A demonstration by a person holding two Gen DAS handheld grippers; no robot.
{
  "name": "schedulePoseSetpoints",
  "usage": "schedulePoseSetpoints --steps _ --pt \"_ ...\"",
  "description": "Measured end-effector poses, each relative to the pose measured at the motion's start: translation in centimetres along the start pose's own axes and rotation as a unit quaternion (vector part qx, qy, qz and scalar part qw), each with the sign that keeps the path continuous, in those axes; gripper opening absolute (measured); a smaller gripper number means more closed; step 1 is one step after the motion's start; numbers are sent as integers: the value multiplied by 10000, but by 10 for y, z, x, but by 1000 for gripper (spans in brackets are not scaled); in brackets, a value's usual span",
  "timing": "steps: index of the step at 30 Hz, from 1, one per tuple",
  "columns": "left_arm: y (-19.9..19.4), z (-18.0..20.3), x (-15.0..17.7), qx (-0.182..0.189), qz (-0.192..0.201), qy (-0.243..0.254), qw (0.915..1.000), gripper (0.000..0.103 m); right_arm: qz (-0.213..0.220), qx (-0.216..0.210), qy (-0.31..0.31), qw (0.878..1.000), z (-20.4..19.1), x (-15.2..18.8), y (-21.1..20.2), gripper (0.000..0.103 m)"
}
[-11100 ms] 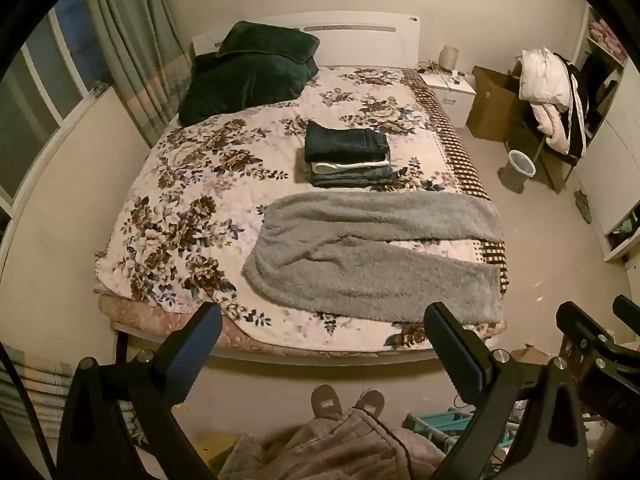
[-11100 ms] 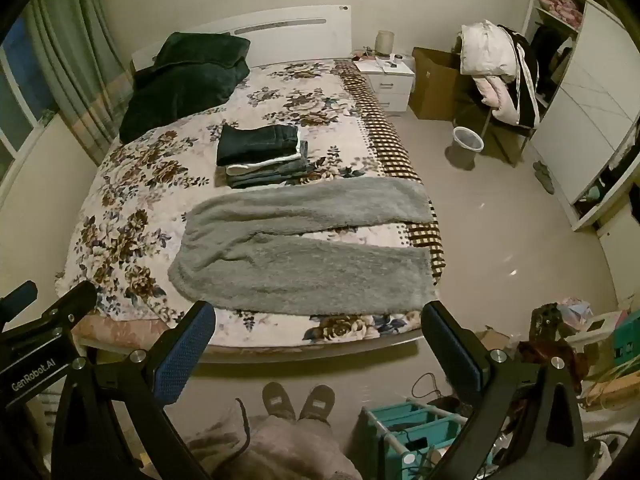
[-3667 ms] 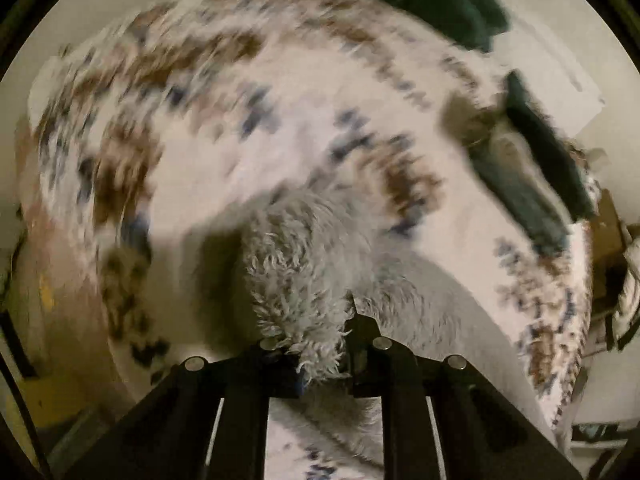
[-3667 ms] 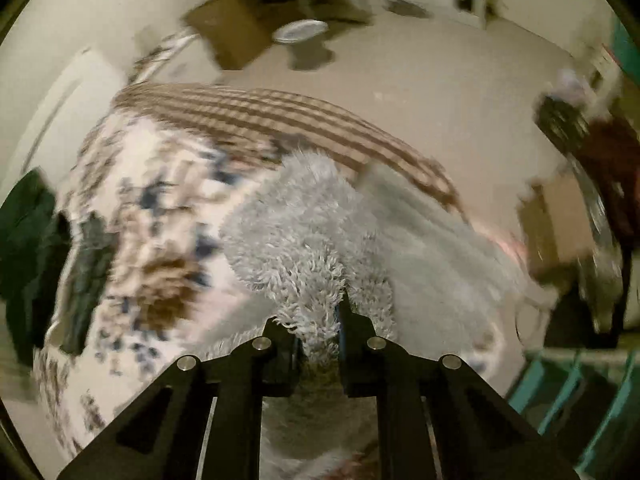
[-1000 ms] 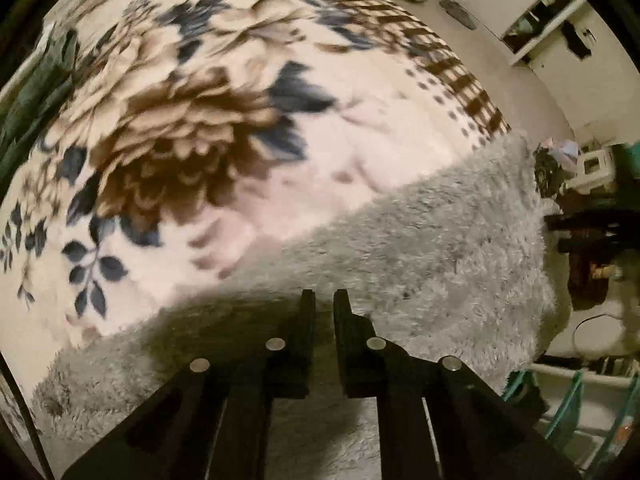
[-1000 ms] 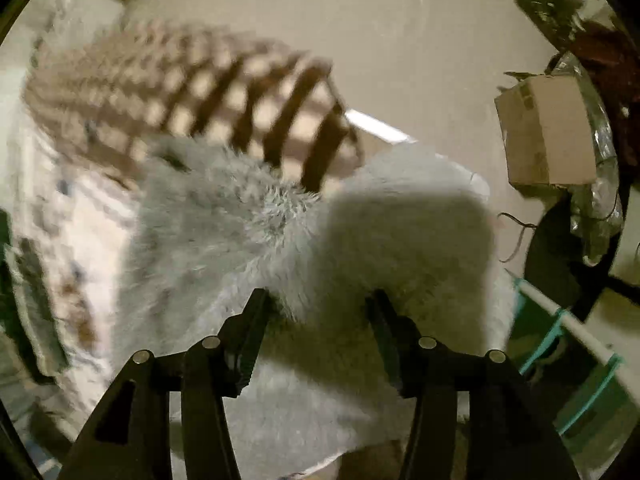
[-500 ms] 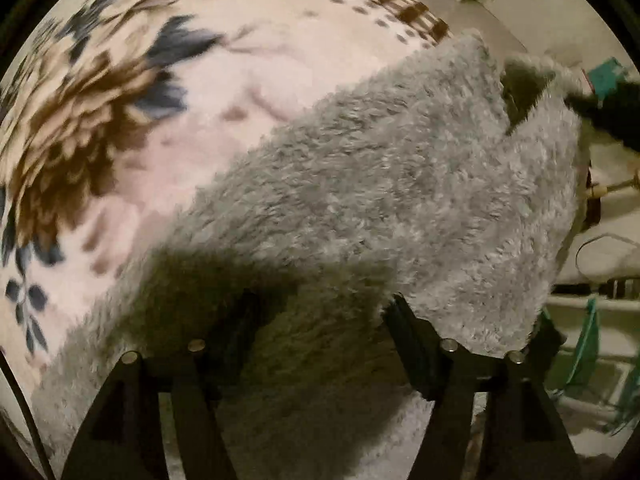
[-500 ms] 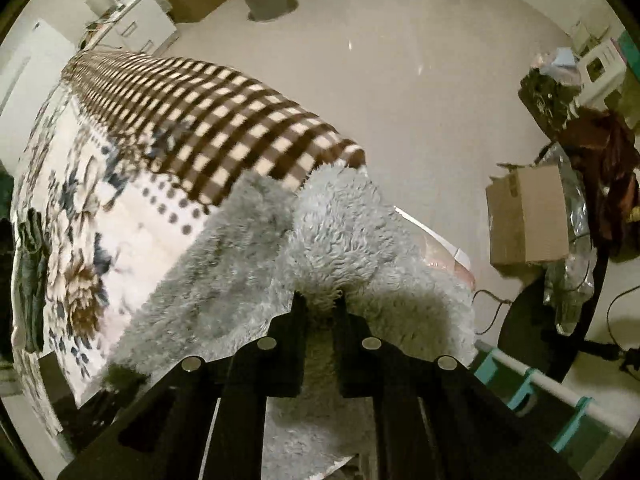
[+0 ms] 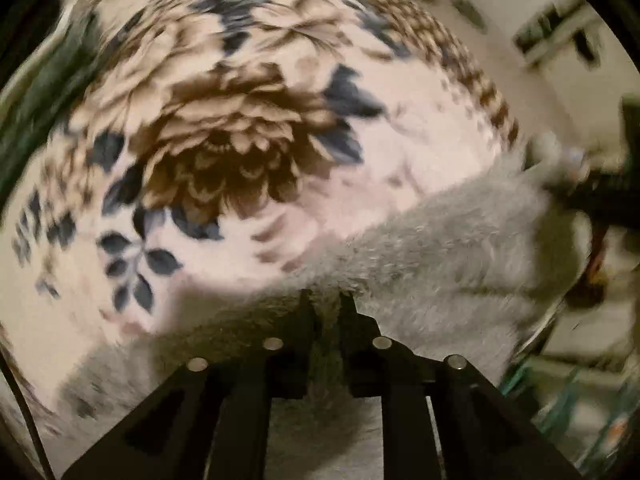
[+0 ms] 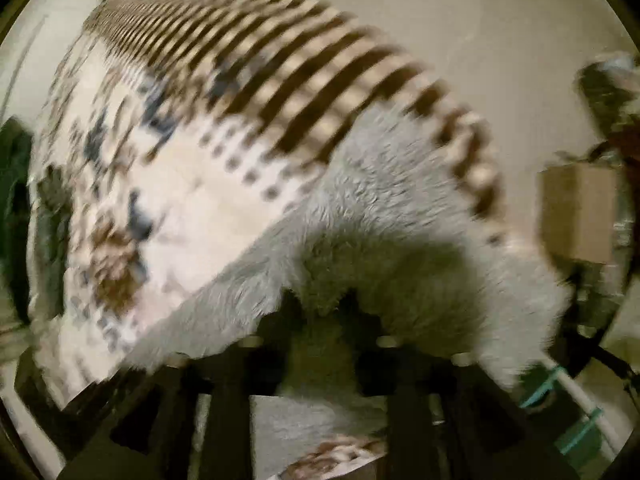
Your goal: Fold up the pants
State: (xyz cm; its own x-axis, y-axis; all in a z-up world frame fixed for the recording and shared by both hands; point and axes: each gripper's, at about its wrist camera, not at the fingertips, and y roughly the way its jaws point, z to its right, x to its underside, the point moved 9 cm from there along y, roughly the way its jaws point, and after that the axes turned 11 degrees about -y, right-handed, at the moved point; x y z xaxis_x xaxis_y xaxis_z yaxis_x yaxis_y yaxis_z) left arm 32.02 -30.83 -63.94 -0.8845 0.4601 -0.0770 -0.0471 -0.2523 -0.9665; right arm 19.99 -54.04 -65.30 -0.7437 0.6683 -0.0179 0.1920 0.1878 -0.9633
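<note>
Two grippers were each closed on the fuzzy grey pants (image 9: 440, 248), which lay across the lower right of both frames on the floral bedspread (image 9: 224, 152). The left gripper (image 9: 327, 304) pinched a tuft at bottom centre between nearly touching jaws; the right gripper (image 10: 320, 304) likewise clamped a raised bunch. Holding two edge points probably allowed the fabric to be carried over as one fold.
</note>
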Motion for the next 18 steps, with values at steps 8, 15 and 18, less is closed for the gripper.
schedulePoseSetpoints --steps 8,15,18 --pt "-73 -58 60 323 860 -1664 9818 103 223 1 -1132 9933 -47 57 -33 76" --pt "-129 -206 171 -224 1343 -3652 9209 103 -440 -416 -1542 9862 -150 151 16 76" --pt "-146 -285 210 -622 1482 -4283 8892 103 -732 -521 -1769 9801 -202 188 48 76"
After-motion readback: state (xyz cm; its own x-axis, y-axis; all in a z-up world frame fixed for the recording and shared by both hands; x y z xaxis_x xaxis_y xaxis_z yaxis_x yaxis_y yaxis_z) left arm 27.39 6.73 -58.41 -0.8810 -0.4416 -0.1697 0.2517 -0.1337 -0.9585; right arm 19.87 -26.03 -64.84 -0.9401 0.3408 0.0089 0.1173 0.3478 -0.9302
